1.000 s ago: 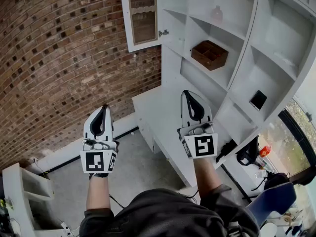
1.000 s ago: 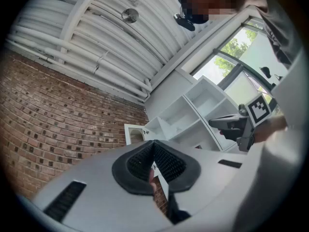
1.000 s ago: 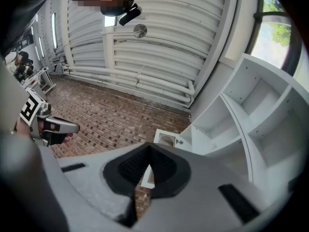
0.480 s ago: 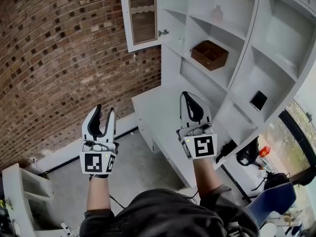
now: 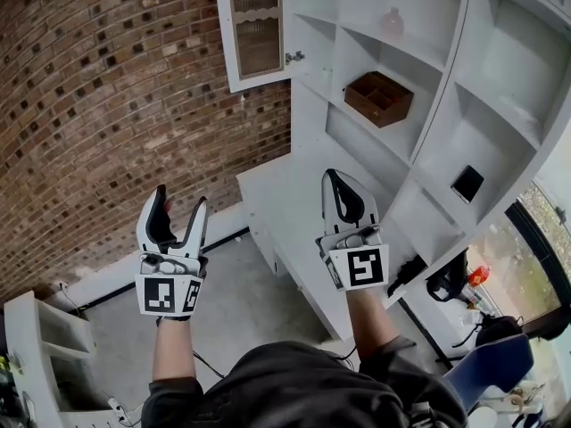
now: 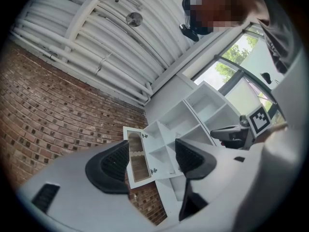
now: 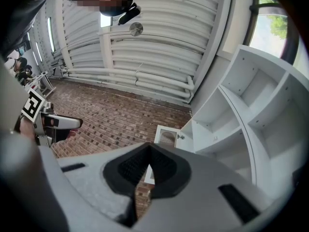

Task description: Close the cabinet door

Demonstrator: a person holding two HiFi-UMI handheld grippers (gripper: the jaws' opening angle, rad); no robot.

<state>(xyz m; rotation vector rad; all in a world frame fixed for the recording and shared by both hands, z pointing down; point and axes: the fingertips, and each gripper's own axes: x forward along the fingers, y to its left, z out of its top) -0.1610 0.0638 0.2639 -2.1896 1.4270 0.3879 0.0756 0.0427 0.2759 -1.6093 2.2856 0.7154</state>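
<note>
Two tongs are raised in front of one tall white cabinet (image 5: 453, 77) that stands against a brick wall (image 5: 107, 105).

The left tongs (image 5: 178, 200) have just been opening. Their two jaws now stand wide apart in a V with nothing between the pads. In the left gripper view the gap frames only the far-off cabinet. They hang below and to the left of the cabinet, over the grey floor (image 5: 227, 315) and well apart from any shelf.

The right tongs (image 5: 336, 178) are closed, tips together and empty. They are in front of the cabinet's lower white ledge and touch nothing.

The one cabinet door (image 5: 257, 27) is open. It is swung out from the cabinet's upper left compartment and stands over the brick wall side. It is a white frame around one arched panel that shows brown. One small latch (image 5: 293, 58) sits at its edge nearest the cabinet. Both tongs are well below the door and apart from it.

Three things lie in the cabinet's open compartments:
- one brown wooden box (image 5: 379, 98) on a middle shelf
- one small pale bottle (image 5: 392, 23) on the shelf above the box
- one flat black thing (image 5: 467, 182) in a lower compartment on the cabinet's right
</note>
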